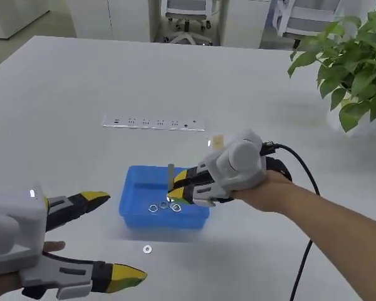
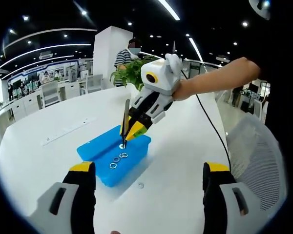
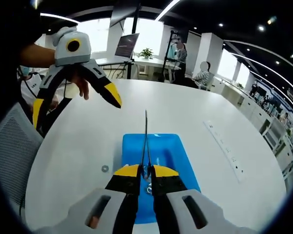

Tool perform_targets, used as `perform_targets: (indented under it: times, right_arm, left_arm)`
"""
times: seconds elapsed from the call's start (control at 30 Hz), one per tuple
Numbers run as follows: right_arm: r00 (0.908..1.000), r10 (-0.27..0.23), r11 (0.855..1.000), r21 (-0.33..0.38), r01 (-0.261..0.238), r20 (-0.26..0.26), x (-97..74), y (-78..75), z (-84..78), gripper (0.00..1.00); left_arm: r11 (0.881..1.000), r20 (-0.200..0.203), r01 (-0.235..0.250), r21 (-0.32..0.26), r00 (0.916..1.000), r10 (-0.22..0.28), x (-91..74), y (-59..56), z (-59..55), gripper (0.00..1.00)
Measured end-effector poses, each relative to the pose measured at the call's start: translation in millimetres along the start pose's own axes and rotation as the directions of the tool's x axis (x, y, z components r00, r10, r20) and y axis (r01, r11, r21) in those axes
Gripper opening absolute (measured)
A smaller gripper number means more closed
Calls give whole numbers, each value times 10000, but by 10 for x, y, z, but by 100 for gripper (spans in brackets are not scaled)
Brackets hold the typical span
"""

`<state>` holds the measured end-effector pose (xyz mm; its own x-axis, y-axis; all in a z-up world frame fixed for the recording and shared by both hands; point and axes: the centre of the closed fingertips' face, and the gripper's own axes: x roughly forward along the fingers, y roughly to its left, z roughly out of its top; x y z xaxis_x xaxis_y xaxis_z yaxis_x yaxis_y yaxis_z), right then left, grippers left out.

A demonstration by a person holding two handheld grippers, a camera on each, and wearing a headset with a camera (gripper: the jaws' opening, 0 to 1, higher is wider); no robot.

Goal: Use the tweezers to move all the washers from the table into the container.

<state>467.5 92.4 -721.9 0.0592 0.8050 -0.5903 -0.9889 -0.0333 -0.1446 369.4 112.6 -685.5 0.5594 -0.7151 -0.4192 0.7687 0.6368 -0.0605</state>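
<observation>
My right gripper [image 1: 180, 186] is shut on thin metal tweezers [image 1: 170, 175] over the blue container [image 1: 133, 204]. In its own view the jaws [image 3: 146, 171] pinch the tweezers [image 3: 146, 134], which run forward above the container [image 3: 173, 161]. Three washers [image 1: 165, 206] lie inside the container, and one washer [image 1: 148, 249] lies on the table in front of it. My left gripper [image 1: 118, 235] hangs open at the lower left, holding nothing. From the left gripper view [image 2: 149, 166] the tweezers' [image 2: 125, 122] lower end dips into the container [image 2: 95, 148]; the loose washer [image 2: 141, 185] lies nearer.
A white power strip [image 1: 153, 123] lies on the white table beyond the container. A potted plant [image 1: 354, 69] stands at the far right. The right gripper's black cable [image 1: 307, 188] trails along the person's forearm. Office chairs stand past the table's far edge.
</observation>
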Motion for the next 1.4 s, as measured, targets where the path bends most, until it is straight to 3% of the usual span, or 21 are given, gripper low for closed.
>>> perform_targets:
  times: [0.9,1.4]
  right_arm:
    - [9997,-239,9990,383,237,47,245,-277,-312,10]
    - [10000,-65,9992,400,66,-28,299,-270,-379,10]
  left_arm:
    - [9999,-127,-91,-87,9999,90,109,72,-1,98]
    - [10000,-217,23,-60,9998,-25,230,247,48,79]
